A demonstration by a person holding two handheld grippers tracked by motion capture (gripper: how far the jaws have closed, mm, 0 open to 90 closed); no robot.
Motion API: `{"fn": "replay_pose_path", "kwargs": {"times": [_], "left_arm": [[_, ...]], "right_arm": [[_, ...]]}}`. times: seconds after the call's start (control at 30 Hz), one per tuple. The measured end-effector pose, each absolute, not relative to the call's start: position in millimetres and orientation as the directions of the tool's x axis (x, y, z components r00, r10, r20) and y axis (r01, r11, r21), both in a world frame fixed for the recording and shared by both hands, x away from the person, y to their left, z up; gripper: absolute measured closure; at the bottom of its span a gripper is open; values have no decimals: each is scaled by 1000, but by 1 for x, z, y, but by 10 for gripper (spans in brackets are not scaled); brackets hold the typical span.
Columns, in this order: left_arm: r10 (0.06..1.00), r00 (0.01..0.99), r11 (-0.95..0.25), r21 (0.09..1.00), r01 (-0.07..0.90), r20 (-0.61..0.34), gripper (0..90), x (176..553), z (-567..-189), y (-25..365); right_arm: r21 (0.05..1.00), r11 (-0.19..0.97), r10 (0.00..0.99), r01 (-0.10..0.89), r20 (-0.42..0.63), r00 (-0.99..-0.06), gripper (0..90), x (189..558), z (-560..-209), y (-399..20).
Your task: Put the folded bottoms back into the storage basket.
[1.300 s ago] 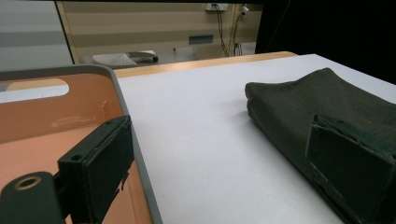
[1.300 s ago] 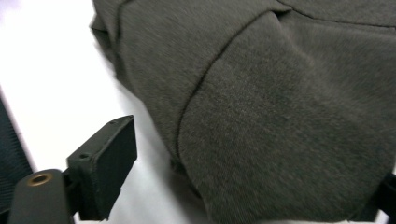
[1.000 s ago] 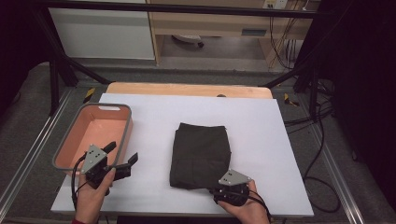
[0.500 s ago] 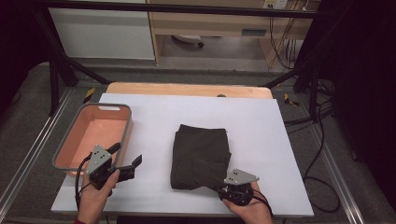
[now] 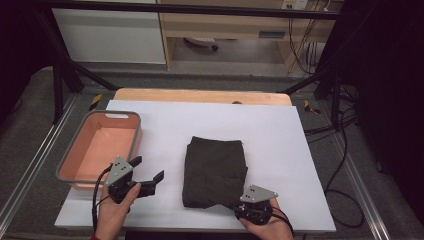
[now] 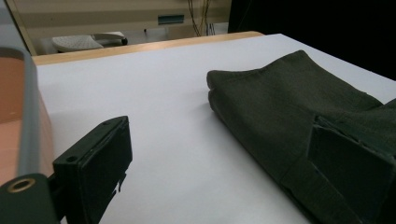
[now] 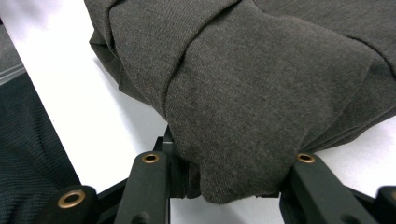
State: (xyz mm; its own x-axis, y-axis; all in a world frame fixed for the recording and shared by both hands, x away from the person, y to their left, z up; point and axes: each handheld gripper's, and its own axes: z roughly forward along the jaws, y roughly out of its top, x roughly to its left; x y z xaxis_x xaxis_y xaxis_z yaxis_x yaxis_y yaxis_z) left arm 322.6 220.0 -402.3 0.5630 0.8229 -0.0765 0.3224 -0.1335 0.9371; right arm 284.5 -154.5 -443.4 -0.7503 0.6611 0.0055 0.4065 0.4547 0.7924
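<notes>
At the far left of the white table (image 5: 310, 150) the salmon-coloured tub (image 5: 75, 150) sits with nothing in it that can be seen, and just beside its near right corner the left gripper (image 5: 149, 176) hangs with its jaws spread wide and nothing between them. Over the last second this hand has slid a little to the right and toward the near edge, so the jaws now point at the left flank of the folded dark garment (image 5: 216, 170) but stay apart from it. The garment lies in the middle of the table and has kept its place, though its near right corner now looks drawn toward the near edge. There the right gripper (image 5: 239, 209) has backed off toward the person with cloth in its grip: its own view shows a bunched fold of the garment (image 7: 243, 93) pinched between the two jaws. I judge this to be the start of a two-handed lift or drag, probably toward the tub, with the left side not yet gripped. From above, the grey plate and the hand hide the right jaws themselves. In the left gripper view its right jaw blurs into the dark fabric (image 6: 299, 107), so whether it grazes the cloth cannot be told.
</notes>
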Motion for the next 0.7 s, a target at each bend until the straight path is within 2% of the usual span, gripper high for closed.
{"fn": "replay_pose_path", "kwargs": {"times": [0.2, 0.3, 0.5, 0.7], "left_arm": [[832, 546, -131, 923, 362, -96, 74, 336, -413, 201], [822, 567, -181, 914, 364, -63, 88, 349, -414, 189], [822, 567, -199, 908, 368, -49, 105, 375, -409, 170], [820, 561, -151, 905, 399, -111, 104, 395, -411, 152]], "right_arm": [[790, 449, 664, 418, 18, -748, 627, 285, -445, -155], [789, 446, 665, 423, 25, -746, 622, 285, -445, -155], [786, 444, 661, 429, 36, -750, 610, 286, -445, -155], [783, 449, 671, 431, 23, -741, 611, 285, -445, -154]]}}
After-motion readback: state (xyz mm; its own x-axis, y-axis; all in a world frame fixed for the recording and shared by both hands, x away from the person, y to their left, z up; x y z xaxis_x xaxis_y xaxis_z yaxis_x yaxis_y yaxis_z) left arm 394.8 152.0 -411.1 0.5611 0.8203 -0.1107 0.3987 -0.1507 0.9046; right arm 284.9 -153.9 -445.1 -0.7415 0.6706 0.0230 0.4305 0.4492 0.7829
